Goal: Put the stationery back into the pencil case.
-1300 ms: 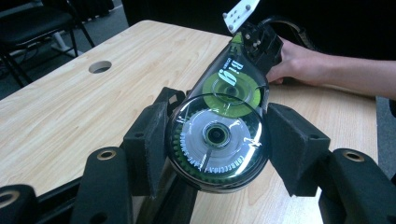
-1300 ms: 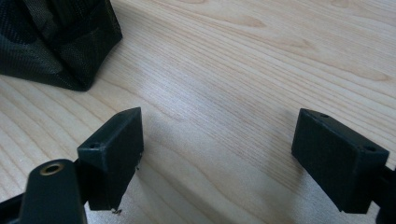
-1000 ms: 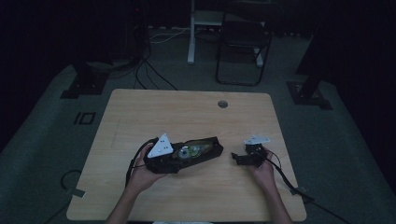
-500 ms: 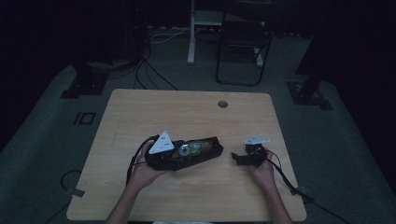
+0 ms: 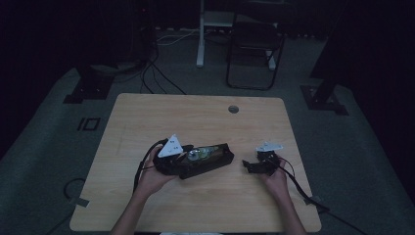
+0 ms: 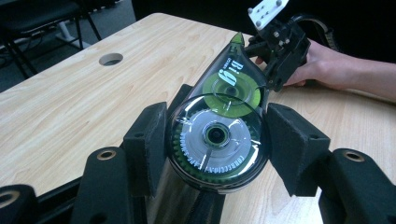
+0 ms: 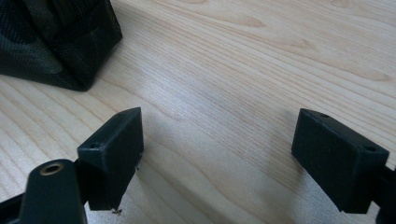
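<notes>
Left gripper view shows the left gripper [image 6: 217,140] closed on a correction tape dispenser [image 6: 219,126], its two black pads pressing the round clear body from both sides. The green tip of the dispenser points away, toward the right gripper [image 6: 280,44] held in the other hand. In the high view the dispenser [image 5: 200,154] sits over a long black pouch [image 5: 208,164] that lies on the wooden table [image 5: 195,117], near its middle. I cannot tell if the dispenser already rests inside the pouch or is just above it.

In the right gripper view the right gripper [image 7: 217,154] has its jaws wide apart with nothing between them, low over the bare wood, and a corner of the pouch [image 7: 56,42] is near.

The step in hand looks like placing the dispenser into the pouch. To do it well, the left hand should keep the grip firm on the round part, because the smooth plastic can slip or turn. The free gripper could hold the edge of the pouch, so the soft fabric does not fold shut while the dispenser goes in, tip first.
</notes>
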`<action>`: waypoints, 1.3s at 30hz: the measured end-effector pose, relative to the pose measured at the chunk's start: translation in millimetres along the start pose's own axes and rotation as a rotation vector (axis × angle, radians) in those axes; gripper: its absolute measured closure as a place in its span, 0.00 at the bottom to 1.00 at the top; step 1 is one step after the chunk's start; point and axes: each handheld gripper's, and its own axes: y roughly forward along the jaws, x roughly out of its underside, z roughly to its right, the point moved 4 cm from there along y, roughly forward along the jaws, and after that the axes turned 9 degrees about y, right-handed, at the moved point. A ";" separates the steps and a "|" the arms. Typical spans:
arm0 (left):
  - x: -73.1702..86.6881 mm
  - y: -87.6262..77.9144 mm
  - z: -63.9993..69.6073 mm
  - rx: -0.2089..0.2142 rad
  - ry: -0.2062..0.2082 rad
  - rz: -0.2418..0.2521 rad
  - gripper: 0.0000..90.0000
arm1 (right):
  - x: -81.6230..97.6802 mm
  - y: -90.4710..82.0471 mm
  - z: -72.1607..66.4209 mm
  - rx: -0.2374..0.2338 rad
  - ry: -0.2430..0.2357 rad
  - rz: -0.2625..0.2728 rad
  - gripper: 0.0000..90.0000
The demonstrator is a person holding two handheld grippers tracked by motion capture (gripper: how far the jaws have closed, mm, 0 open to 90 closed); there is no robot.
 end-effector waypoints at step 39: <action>15.6 34.4 -15.3 -0.004 -0.049 -0.074 0.46 | 0.0 0.1 0.0 0.000 0.000 0.001 0.18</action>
